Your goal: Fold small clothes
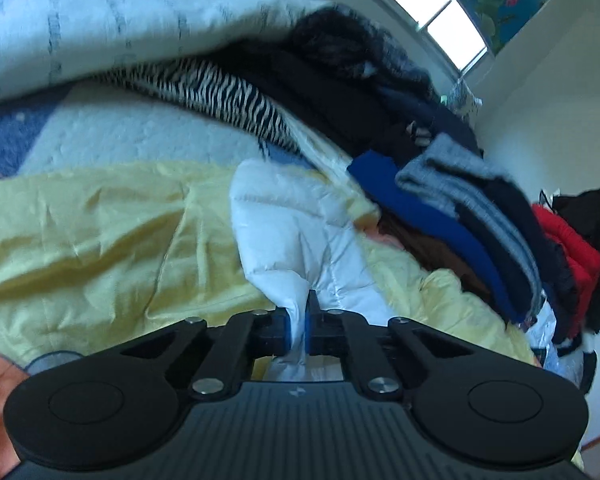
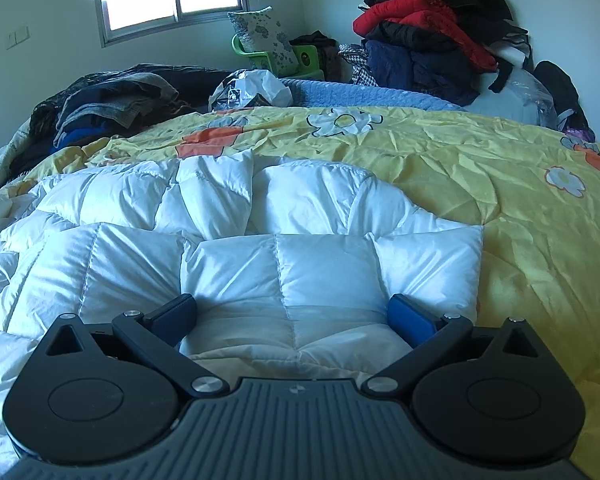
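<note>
Left wrist view shows the left hand-held gripper (image 1: 299, 320) clamped tight on a bunched edge of the white quilted puffy garment (image 1: 296, 232), its blue-padded fingers (image 1: 287, 328) pressed almost together with cloth squeezed up between them. The grip sits at an edge rather than mid-panel, which I judge is so that the edge can be carried over the rest of the garment to make a fold. From the pinch the fabric runs away from the camera, and its far part lies on the yellow flowered bedspread (image 1: 100, 232).

Right wrist view shows the right hand-held gripper (image 2: 293, 320) spread wide, its two blue pads (image 2: 414, 322) well apart and holding nothing. It hovers low over a doubled-over quilted panel of the same garment (image 2: 284, 272); whether the pads touch the cloth I cannot tell. That open, low stance suits either pressing the layer flat or taking a new hold near the front edge.

The garment lies spread on the bed, on the bedspread, with its near portion already folded back on itself, so I judge the fold partly made. A heap of dark, grey and blue clothes (image 1: 440, 184) lies beside it, apart from the working area, and a second pile of red and black coats (image 2: 436, 28) sits by the far wall.
</note>
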`<state>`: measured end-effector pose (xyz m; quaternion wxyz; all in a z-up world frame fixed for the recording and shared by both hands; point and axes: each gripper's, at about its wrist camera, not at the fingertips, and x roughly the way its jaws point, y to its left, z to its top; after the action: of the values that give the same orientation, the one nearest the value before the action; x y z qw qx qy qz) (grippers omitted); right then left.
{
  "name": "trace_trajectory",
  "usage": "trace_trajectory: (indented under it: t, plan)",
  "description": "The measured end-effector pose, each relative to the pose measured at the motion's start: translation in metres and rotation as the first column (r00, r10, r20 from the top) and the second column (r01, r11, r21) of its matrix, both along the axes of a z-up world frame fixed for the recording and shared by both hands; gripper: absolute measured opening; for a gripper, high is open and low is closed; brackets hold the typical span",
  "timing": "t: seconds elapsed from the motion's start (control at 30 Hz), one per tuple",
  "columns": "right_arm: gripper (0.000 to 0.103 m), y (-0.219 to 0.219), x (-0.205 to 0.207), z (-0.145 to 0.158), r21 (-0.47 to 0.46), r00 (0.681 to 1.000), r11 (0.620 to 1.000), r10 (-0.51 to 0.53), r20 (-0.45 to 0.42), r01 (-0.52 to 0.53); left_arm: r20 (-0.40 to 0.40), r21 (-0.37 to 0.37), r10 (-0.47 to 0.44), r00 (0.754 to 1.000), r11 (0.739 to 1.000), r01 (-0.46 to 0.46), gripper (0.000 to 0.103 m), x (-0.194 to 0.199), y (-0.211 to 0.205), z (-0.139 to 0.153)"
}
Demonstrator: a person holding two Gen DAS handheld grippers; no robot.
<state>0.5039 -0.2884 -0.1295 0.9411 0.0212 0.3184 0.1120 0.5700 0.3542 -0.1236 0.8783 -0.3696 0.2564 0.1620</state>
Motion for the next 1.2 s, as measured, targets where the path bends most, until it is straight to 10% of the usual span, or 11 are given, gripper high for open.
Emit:
trace_trajectory:
  t: [0.1,0.17,0.27,0.37,0.57,0.7,0.83,0.9,0.97,1.07,1.2]
  plan:
    - [0.100,0.000,0.000,0.000,0.000,1.000,1.000,0.000,0.000,0.000,0.067,0.123,0.016,0.998,0.992,-0.024,0.005,-0.015,-0.025,0.037]
    - [0.100,-0.001,0.000,0.000,0.009,1.000,1.000,-0.001,0.001,0.001,0.118,0.373,-0.038,0.992,0.928,-0.009,0.005,-0.032,-0.068,0.073]
    - [0.100,-0.002,-0.001,0.000,0.020,1.000,1.000,-0.002,0.001,0.002,0.149,0.771,-0.261,0.954,0.635,0.054,0.005,-0.073,-0.161,0.107]
    - [0.100,-0.004,-0.001,0.000,0.030,1.000,1.000,-0.002,0.001,0.002,-0.001,0.906,-0.520,0.854,0.360,0.221,0.005,-0.118,-0.241,0.098]
    - [0.100,-0.005,-0.002,0.001,0.044,1.000,0.999,-0.004,0.003,0.004,-0.332,0.829,-0.725,0.603,0.082,0.554,0.006,-0.184,-0.344,0.034]
    - [0.100,-0.006,-0.003,0.001,0.053,1.000,0.999,-0.004,0.002,0.004,-0.453,0.829,-0.640,0.621,-0.046,0.557,0.007,-0.199,-0.373,0.003]
    - [0.100,-0.006,-0.002,0.001,0.057,1.000,0.998,-0.005,0.001,0.005,-0.391,0.833,-0.663,0.639,0.041,0.552,0.018,-0.210,-0.362,0.014]
    - [0.100,-0.006,-0.003,0.001,0.061,1.000,0.998,-0.005,0.001,0.005,-0.278,0.832,-0.692,0.666,0.172,0.527,0.041,-0.216,-0.353,0.028]
    - [0.100,-0.006,-0.002,0.001,0.063,1.000,0.998,-0.005,0.001,0.005,-0.105,0.816,-0.696,0.710,0.347,0.462,0.103,-0.228,-0.337,0.041]
    - [0.100,-0.007,-0.002,0.000,0.063,1.000,0.998,-0.005,0.000,0.005,0.191,0.704,-0.609,0.770,0.632,0.325,0.103,-0.242,-0.315,0.051]
    - [0.100,-0.007,-0.002,0.000,0.067,1.000,0.998,-0.004,-0.003,0.004,0.244,0.568,-0.498,0.832,0.769,0.294,0.103,-0.229,-0.309,0.036]
